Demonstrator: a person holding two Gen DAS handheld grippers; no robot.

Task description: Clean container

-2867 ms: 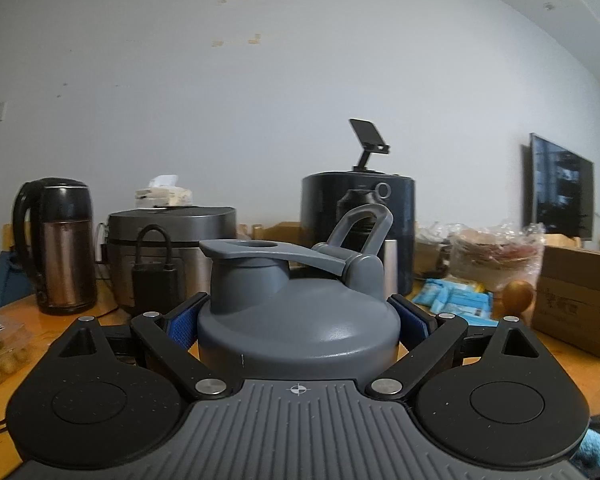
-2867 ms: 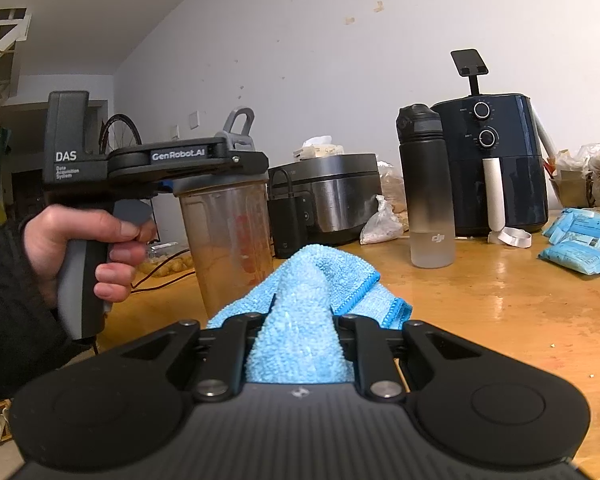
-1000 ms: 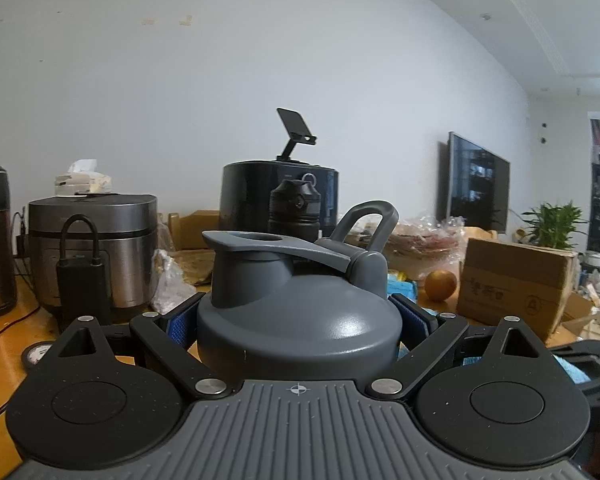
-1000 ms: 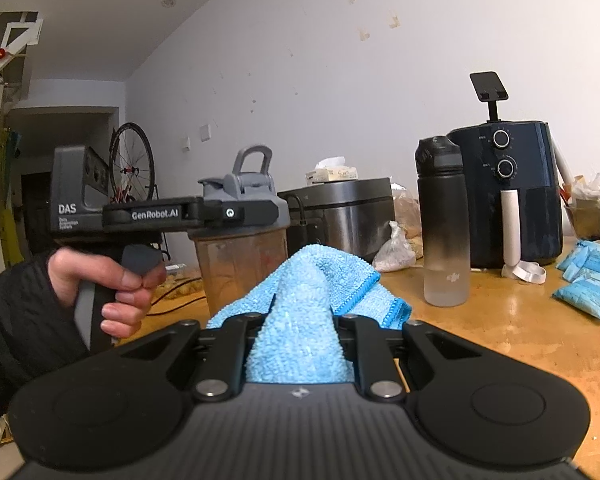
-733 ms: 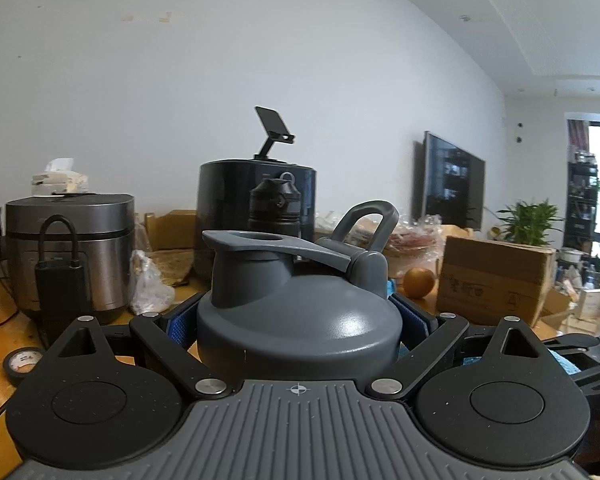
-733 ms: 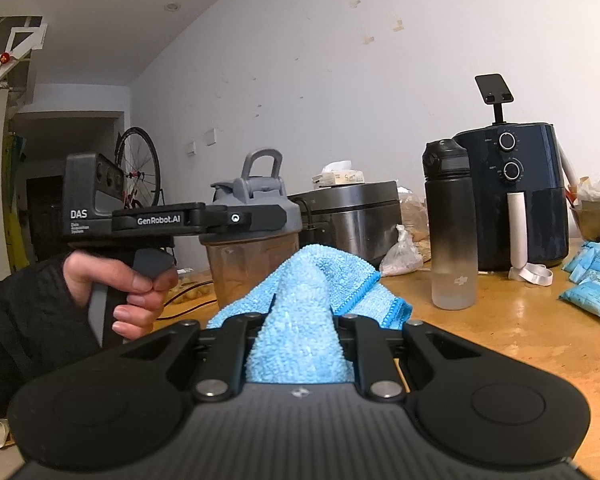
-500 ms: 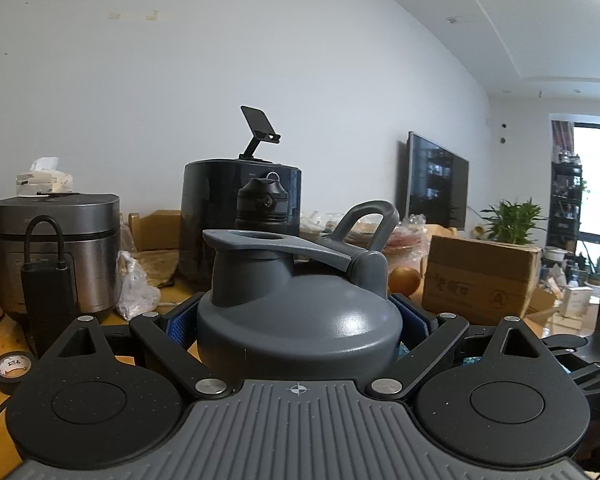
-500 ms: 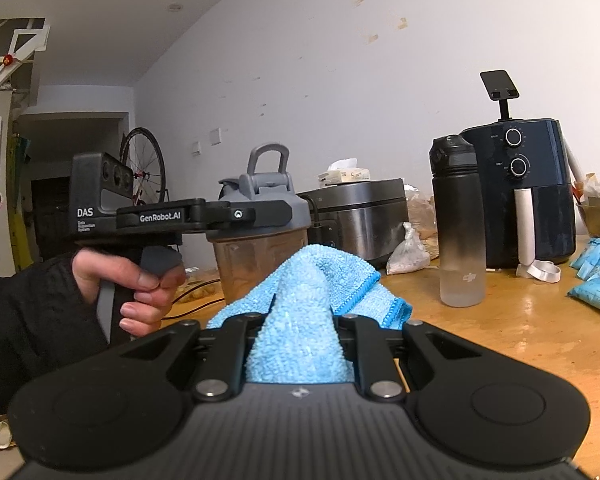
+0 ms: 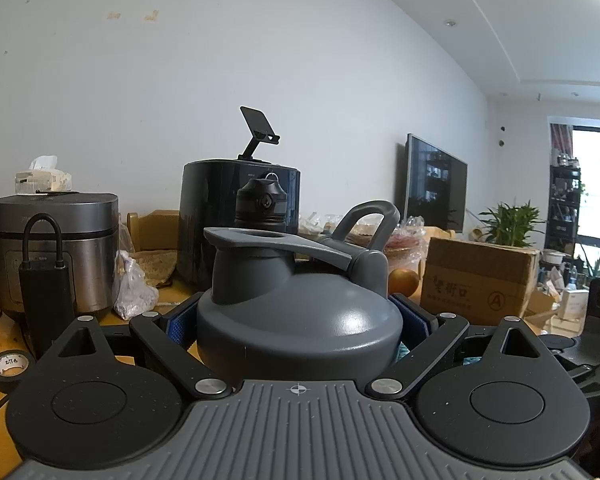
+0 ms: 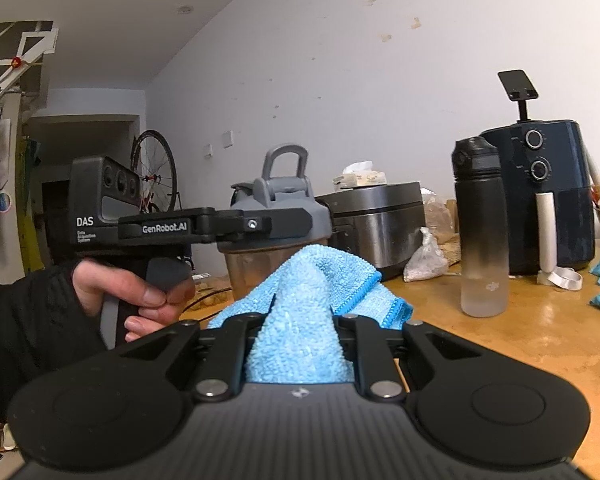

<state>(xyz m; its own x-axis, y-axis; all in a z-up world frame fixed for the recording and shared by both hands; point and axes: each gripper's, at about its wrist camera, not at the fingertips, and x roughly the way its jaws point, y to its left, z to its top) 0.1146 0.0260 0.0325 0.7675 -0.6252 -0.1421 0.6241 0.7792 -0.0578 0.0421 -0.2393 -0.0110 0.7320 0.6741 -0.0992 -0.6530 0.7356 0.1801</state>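
Container (image 10: pixel 278 240): clear, brownish-tinted shaker cup, upright, dome-shaped grey lid (image 9: pixel 300 320) on with flip spout cap and loop handle standing up. Held off the tabletop (image 10: pixel 500 344), clamped at the lid. Blue microfibre cloth (image 10: pixel 308 316), bunched up, just in front of the cup.

We swung the left gripper (image 9: pixel 298 320) rightward with the grey-lidded translucent shaker bottle (image 10: pixel 276 240) — the copper kettle slipped out of its view, the window came in.

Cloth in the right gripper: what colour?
Light blue microfibre cloth, with a brighter blue stitched edge. Right wrist view shows it best, clamped in the right gripper.
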